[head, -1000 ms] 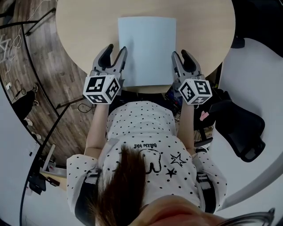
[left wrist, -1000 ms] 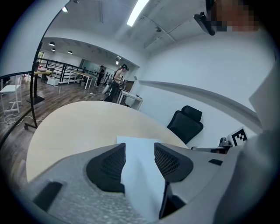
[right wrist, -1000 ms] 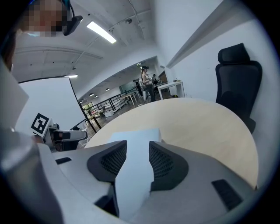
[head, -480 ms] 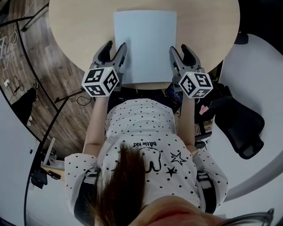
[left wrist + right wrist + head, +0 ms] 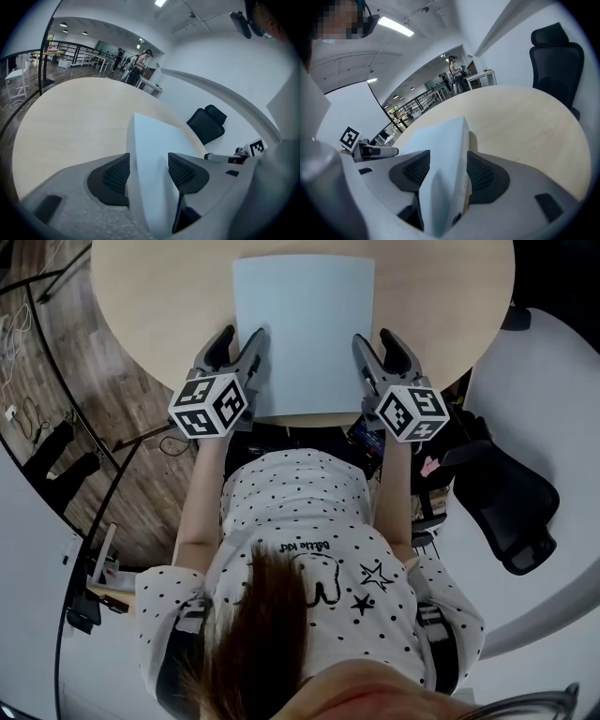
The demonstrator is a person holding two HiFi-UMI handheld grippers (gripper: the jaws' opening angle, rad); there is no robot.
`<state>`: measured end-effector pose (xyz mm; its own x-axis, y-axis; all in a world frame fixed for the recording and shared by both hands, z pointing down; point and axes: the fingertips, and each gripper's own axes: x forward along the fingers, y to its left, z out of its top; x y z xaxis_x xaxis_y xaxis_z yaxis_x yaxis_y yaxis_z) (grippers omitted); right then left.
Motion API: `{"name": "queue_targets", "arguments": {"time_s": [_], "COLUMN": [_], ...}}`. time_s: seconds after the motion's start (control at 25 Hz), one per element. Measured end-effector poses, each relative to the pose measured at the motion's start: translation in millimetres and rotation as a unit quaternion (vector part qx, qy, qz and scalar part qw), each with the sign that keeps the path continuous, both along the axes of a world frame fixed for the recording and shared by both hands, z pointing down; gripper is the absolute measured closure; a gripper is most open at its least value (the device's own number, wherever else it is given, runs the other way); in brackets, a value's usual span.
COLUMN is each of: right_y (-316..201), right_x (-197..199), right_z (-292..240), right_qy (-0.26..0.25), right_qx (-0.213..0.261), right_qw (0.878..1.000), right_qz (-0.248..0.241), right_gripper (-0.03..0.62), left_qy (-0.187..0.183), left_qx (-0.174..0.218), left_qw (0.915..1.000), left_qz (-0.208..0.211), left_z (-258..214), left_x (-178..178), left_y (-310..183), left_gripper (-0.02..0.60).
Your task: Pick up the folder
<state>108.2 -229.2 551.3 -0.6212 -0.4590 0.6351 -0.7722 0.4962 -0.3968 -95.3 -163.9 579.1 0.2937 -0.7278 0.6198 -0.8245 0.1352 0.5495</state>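
A pale blue folder (image 5: pixel 303 324) lies flat on the round light-wood table (image 5: pixel 159 296), its near edge at the table's rim. My left gripper (image 5: pixel 241 336) straddles the folder's left edge near the front corner, one finger over the cover and one outside it. My right gripper (image 5: pixel 374 337) straddles the right edge the same way. In the left gripper view the folder (image 5: pixel 150 140) runs between the ribbed pads (image 5: pixel 117 174); in the right gripper view the folder (image 5: pixel 445 140) also sits between the pads (image 5: pixel 480 173). Both sets of jaws have just been opening and stand open around the folder's edges.
A black office chair (image 5: pixel 506 512) stands at the right of the table, by a white curved wall. Dark wood floor with cables and stands (image 5: pixel 56 381) lies at the left. People stand far off at desks (image 5: pixel 138 65) across the room.
Both grippers have come lower and further forward along the folder's side edges. Their jaws have spread wider, and the folder's edges now lie deeper between them.
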Motion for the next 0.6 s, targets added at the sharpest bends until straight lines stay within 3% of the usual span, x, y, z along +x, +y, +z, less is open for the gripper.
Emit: {"name": "queue_targets", "arguments": {"time_s": [0.6], "right_y": [7.1], "right_x": [-9.7], "right_z": [30.6], "right_qy": [-0.032], "right_qx": [-0.071], "right_qw": [0.997], "right_qz": [0.005], "right_gripper": [0.322], "left_qy": [0.031], "left_qx": [-0.036], "left_qw": [0.9988], "left_qz": [-0.006], "left_z": [18.8], "left_x": [1.2], "left_y": [7.4], "left_gripper": [0.292]}}
